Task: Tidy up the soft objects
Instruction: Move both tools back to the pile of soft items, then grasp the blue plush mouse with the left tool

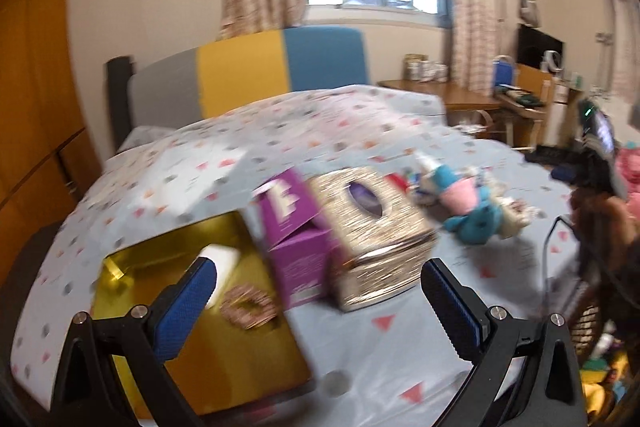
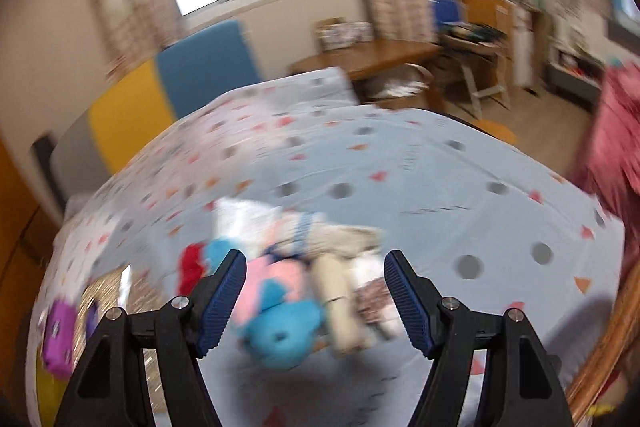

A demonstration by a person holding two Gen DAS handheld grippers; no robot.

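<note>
A pile of soft toys lies on the bed: a blue and pink plush [image 2: 276,319], a cream plush [image 2: 340,291] and a red one [image 2: 192,267]. The blue and pink plush also shows in the left wrist view [image 1: 468,207]. My right gripper [image 2: 316,303] is open and empty, with the plush pile just ahead between its fingers. My left gripper [image 1: 320,303] is open and empty, above a gold tray [image 1: 192,307] that holds a white soft item [image 1: 220,267] and a pink scrunchie ring [image 1: 250,307]. Both views are blurred.
A purple box [image 1: 292,239] and a glittery gold tissue box [image 1: 376,235] stand between tray and toys. The bed has a patterned light-blue sheet [image 1: 400,347] and a grey, yellow and blue headboard [image 1: 248,71]. A wooden desk [image 1: 452,95] and chair stand right. A wooden wardrobe [image 1: 32,107] is left.
</note>
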